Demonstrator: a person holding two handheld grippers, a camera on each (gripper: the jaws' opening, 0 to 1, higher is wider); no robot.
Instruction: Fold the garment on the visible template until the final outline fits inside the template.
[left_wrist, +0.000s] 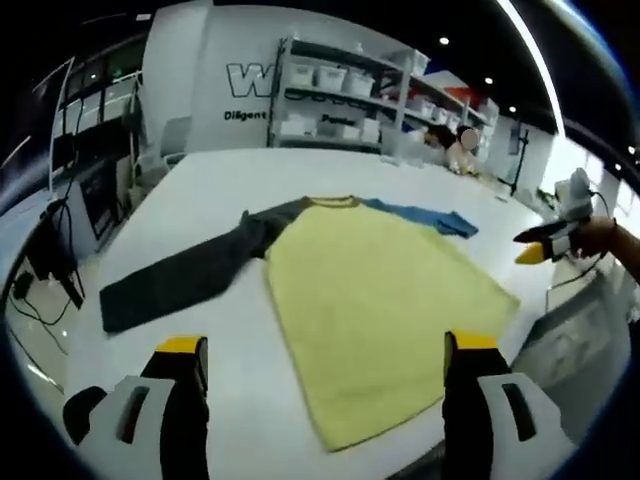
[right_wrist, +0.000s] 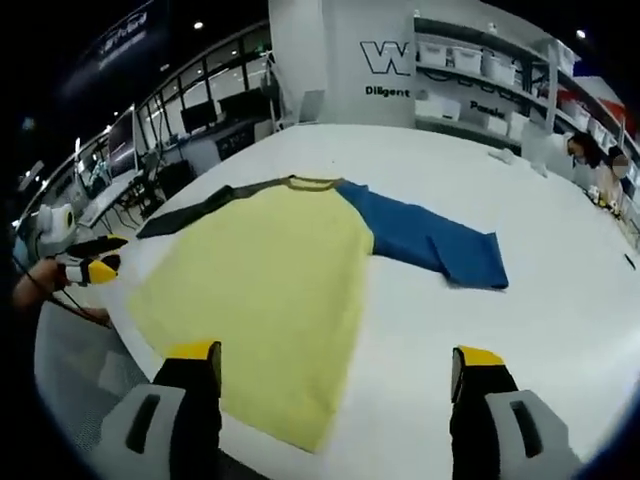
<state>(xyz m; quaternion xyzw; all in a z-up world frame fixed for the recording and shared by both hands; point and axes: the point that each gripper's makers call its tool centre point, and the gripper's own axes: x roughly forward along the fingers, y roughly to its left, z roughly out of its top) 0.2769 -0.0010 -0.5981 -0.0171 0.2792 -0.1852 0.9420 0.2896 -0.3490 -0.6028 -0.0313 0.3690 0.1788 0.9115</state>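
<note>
A long-sleeved shirt lies flat on the white table (left_wrist: 220, 190), neck away from me. Its body (left_wrist: 380, 310) is pale yellow, one sleeve dark grey (left_wrist: 190, 275), the other blue (left_wrist: 430, 218). My left gripper (left_wrist: 326, 345) hovers open above the near hem, nothing between its yellow-tipped fingers. The right gripper (left_wrist: 540, 245) shows at the table's right side, held by a hand. In the right gripper view the yellow body (right_wrist: 260, 290), blue sleeve (right_wrist: 430, 240) and grey sleeve (right_wrist: 195, 212) spread ahead of the open right gripper (right_wrist: 336, 352). The left gripper (right_wrist: 95, 262) sits at the left edge.
Shelves with white bins (left_wrist: 340, 95) (right_wrist: 490, 80) line the back wall. A person (left_wrist: 455, 145) (right_wrist: 590, 155) sits at the table's far side. Desks with monitors and cables (left_wrist: 60, 250) stand beyond the left table edge. Bare tabletop (right_wrist: 560, 300) surrounds the shirt.
</note>
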